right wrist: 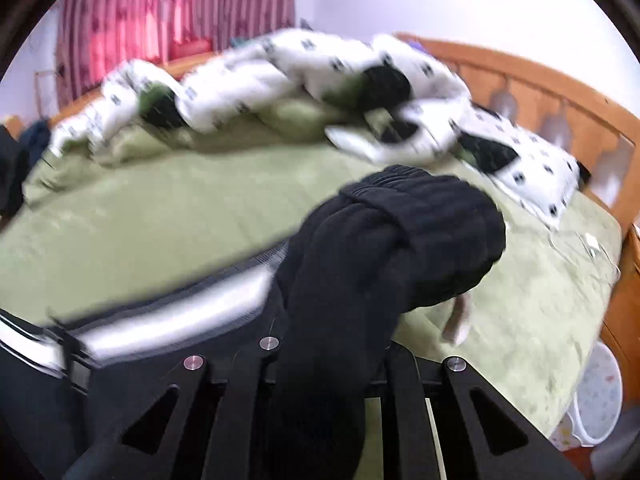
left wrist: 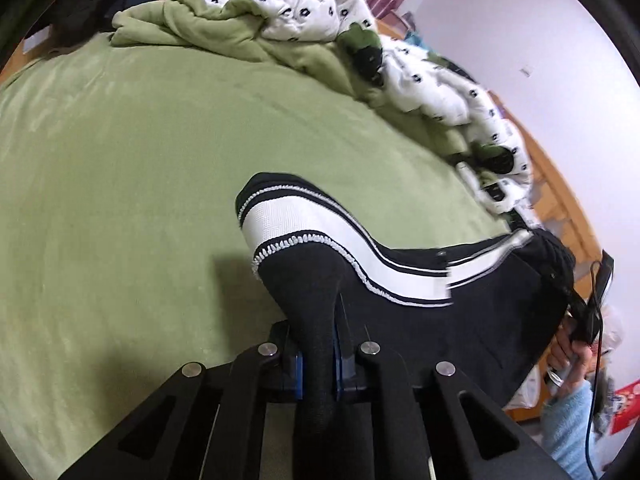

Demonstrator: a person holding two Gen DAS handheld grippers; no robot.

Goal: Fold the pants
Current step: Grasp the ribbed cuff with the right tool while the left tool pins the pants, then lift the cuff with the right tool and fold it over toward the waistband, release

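Green bedsheet (left wrist: 120, 200), rumpled spotted quilt (left wrist: 304, 12) beyond black pants (left wrist: 400, 280)

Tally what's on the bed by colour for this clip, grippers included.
Black with white stripe: 1, the pants
Green: 1, the bed sheet
White with black print: 1, the quilt
Black grippers: 2, left gripper, right gripper, both clamping the pants
Total: 5

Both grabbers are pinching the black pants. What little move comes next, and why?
Probably lift both ends and spread them apart. The left gripper and right gripper are each shut on the pants, which hang bunched above the green blanket, so they need stretching flat first.
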